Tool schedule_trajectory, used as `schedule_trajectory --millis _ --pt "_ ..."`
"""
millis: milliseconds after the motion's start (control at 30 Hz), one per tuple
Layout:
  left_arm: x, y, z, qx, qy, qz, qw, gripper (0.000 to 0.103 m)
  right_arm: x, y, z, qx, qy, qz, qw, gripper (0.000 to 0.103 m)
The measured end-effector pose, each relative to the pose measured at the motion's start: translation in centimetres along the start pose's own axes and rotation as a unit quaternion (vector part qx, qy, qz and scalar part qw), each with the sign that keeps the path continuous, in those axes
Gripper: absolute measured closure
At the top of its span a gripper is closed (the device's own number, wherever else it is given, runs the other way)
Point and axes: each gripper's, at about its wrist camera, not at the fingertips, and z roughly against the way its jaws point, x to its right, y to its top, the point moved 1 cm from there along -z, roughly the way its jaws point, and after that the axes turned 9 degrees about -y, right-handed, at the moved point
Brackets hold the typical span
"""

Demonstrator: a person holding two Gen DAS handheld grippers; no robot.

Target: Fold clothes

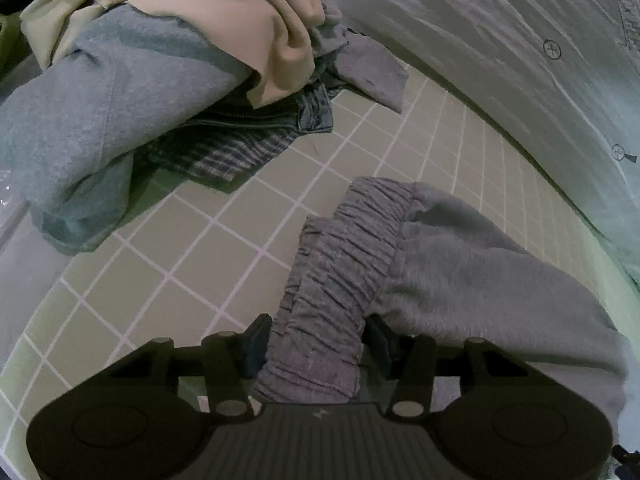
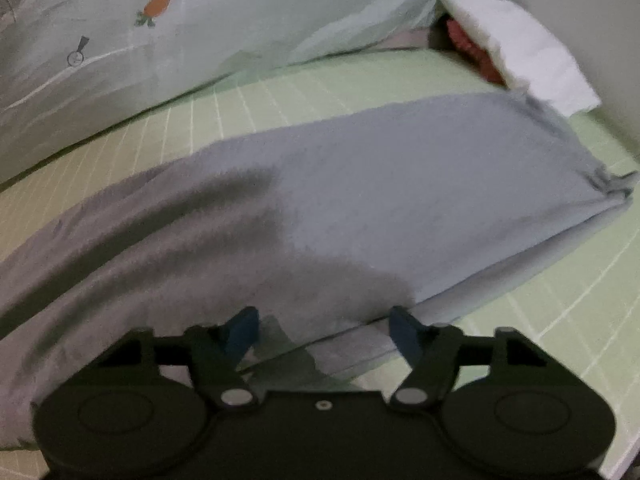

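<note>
Slippage is the nearest worry: the left hand-held gripper (image 1: pixel 316 338) is clenched on the gathered elastic waistband (image 1: pixel 340 264) of the grey sweatpants (image 1: pixel 472 280), and that ruched band is thick and springy, so in my judgement a sharp pull could drag it out from between the fingers or leave only one layer caught. The waistband runs straight between the two fingers and away from the camera, with the soft fleece body of the pants spilling off to the right of it onto the green gridded sheet (image 1: pixel 192 280).

The right hand-held gripper (image 2: pixel 322 330) is released, its jaws spread with the near edge of the sweatpants (image 2: pixel 360 208) lying just between and below them, though whether the fingers touch the cloth cannot be told. If it closes too shallow it may pinch only the top layer, and the fold would come out skewed. From there the leg stretches away flat across the bed toward its cuffed end at the far right.

Farther off, the pile of unfolded clothes (image 1: pixel 132 92) sits beyond the waistband to the left; a wide swing could snag it. The pale quilt (image 2: pixel 240 20) and a white pillow (image 2: pixel 516 48) lie beyond, well apart.
</note>
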Motion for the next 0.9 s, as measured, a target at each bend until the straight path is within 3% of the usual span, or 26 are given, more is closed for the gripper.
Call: schedule_trajectory --millis 100,167,233,267,333,400,500,567,700,733,767,800,833,867,900 --pt "0.0 0.1 -0.2 0.001 0.000 0.000 1.0000 0.052 -0.6 -0.2 -0.3 -0.002 0.001 0.012 1.000 0.046" --pt "0.0 0.0 -0.1 0.001 0.002 -0.005 1.0000 0.053 -0.7 -0.2 0.0 0.004 0.002 0.024 1.000 0.077" --pt "0.0 0.0 0.0 0.000 0.005 -0.014 0.9999 0.057 -0.3 -0.3 0.2 0.009 0.003 0.028 1.000 0.097" --pt "-0.1 0.0 0.0 0.000 0.005 -0.016 0.9999 0.060 -0.1 -0.3 0.4 0.012 0.004 0.028 1.000 0.100" --pt "-0.3 0.2 0.1 0.002 0.003 -0.015 0.9999 0.066 0.5 0.0 0.7 0.016 0.009 0.015 1.000 0.101" --pt "-0.5 0.5 0.4 0.009 -0.002 -0.017 0.9998 0.080 1.2 0.3 1.9 0.029 0.011 0.001 1.000 0.101" --pt "-0.9 1.2 1.0 0.021 -0.006 -0.006 0.9997 0.083 2.5 0.8 4.7 0.052 0.016 -0.022 0.998 0.101" --pt "-1.2 1.3 1.0 0.027 -0.001 0.003 0.9996 0.083 3.0 0.6 5.1 0.045 0.018 -0.025 0.999 0.101" --pt "-1.3 1.0 0.8 0.028 0.005 0.013 0.9995 0.077 2.9 -1.5 2.1 -0.028 0.006 -0.021 0.999 0.101" --pt "-1.2 1.0 0.9 0.026 0.007 0.011 0.9996 0.073 2.9 -1.7 2.0 -0.031 -0.002 -0.020 0.999 0.096" --pt "-1.1 0.9 1.0 0.023 0.011 0.010 0.9996 0.071 2.8 -1.8 2.0 -0.033 -0.010 -0.018 0.999 0.073" --pt "-1.0 0.8 1.2 0.022 0.017 0.010 0.9996 0.061 2.7 -2.0 1.9 -0.036 -0.018 -0.017 0.999 0.055" --pt "-1.0 0.6 1.3 0.020 0.021 0.011 0.9995 0.055 2.6 -1.8 2.1 -0.026 -0.032 -0.013 0.999 0.026" --pt "-1.0 0.4 1.4 0.018 0.023 0.013 0.9995 0.042 2.6 -1.7 2.2 -0.017 -0.046 -0.010 0.999 0.018" --pt "-1.1 0.1 1.4 0.016 0.022 0.016 0.9995 0.035 2.5 -1.6 2.3 -0.008 -0.050 -0.007 0.999 0.018"
